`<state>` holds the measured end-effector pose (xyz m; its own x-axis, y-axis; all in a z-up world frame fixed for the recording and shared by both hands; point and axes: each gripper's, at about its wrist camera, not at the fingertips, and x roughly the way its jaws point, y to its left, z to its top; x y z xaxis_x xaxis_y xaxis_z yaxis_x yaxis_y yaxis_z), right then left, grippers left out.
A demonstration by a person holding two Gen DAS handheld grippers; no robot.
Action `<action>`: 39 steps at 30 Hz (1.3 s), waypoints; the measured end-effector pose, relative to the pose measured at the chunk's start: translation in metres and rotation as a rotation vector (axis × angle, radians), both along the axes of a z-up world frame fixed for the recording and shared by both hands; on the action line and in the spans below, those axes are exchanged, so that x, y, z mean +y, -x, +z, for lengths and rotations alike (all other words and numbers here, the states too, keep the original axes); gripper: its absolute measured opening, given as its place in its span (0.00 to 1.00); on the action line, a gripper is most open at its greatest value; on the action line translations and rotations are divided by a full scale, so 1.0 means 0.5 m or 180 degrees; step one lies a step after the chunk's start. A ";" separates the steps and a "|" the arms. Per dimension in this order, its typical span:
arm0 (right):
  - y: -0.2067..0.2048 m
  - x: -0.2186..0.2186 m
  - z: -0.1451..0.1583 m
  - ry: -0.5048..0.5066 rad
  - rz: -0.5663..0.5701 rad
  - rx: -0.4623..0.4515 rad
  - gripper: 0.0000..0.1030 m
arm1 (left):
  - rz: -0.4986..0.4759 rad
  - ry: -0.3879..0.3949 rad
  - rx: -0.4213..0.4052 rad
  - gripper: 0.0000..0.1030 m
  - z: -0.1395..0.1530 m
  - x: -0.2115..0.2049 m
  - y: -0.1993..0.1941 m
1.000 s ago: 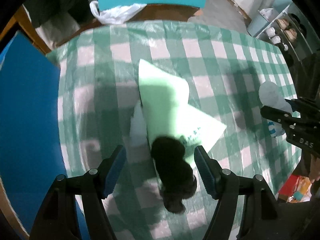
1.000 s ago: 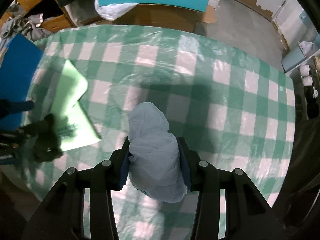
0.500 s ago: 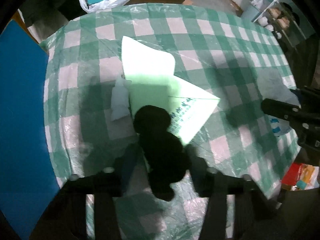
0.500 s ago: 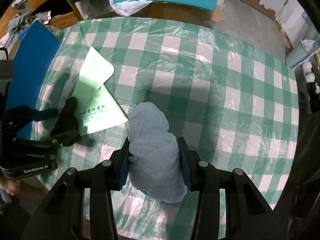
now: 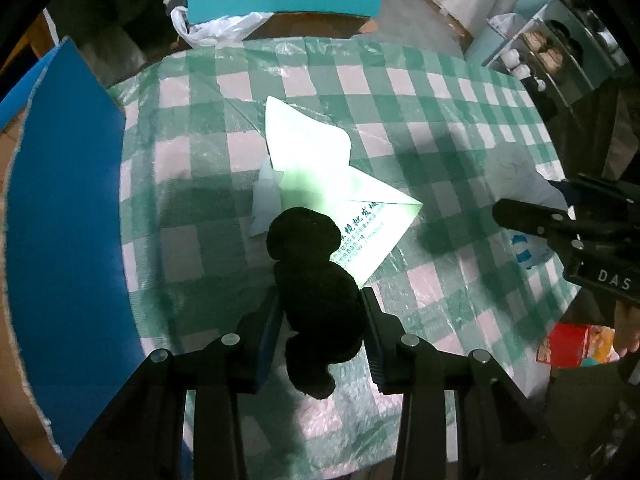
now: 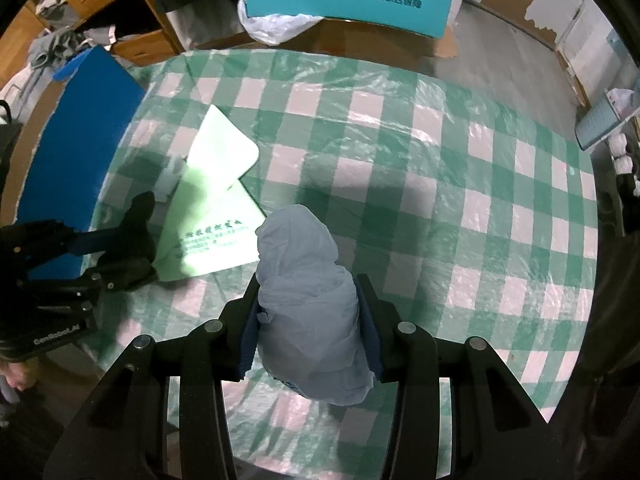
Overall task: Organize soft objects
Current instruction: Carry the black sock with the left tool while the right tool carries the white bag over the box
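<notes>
Above the green-checked tabletop (image 5: 400, 92), your left gripper (image 5: 322, 312) fingers clamp a fuzzy black plush toy (image 5: 316, 280) while your right gripper (image 6: 306, 312) fingers pinch a crumpled pale-blue plastic bag (image 6: 308, 304).

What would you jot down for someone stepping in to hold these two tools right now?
Left tool: shut on the black plush toy, held over the near edge of the checked tablecloth.
Right tool: shut on the pale blue bundle, above the cloth.
The green paper bag lies flat mid-table, just beyond the toy.
Done: both soft things are gripped.
Left: set each one down somewhere; the pictures do not show where they belong.
</notes>
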<state>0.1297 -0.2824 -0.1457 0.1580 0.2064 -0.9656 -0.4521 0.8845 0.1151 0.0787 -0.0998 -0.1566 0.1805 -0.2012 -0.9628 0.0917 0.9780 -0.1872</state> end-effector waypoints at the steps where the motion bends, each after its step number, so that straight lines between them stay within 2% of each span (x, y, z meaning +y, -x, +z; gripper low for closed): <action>1: 0.002 0.003 0.004 -0.0017 0.0009 -0.0006 0.42 | 0.0002 -0.0048 -0.0051 0.38 0.010 0.006 0.004; 10: 0.025 0.051 0.051 -0.0158 0.0119 -0.0082 0.42 | 0.0009 -0.0230 -0.0293 0.38 0.076 0.030 0.027; 24: 0.075 0.139 0.135 -0.0410 0.0375 -0.0220 0.42 | 0.0000 -0.0297 -0.0682 0.38 0.180 0.062 0.067; 34: 0.081 0.180 0.157 -0.0531 0.0454 -0.0233 0.42 | 0.0099 -0.0481 -0.0966 0.38 0.236 0.107 0.081; 39: 0.082 0.207 0.168 -0.0558 0.0500 -0.0257 0.42 | 0.0126 -0.0450 -0.1017 0.38 0.250 0.127 0.092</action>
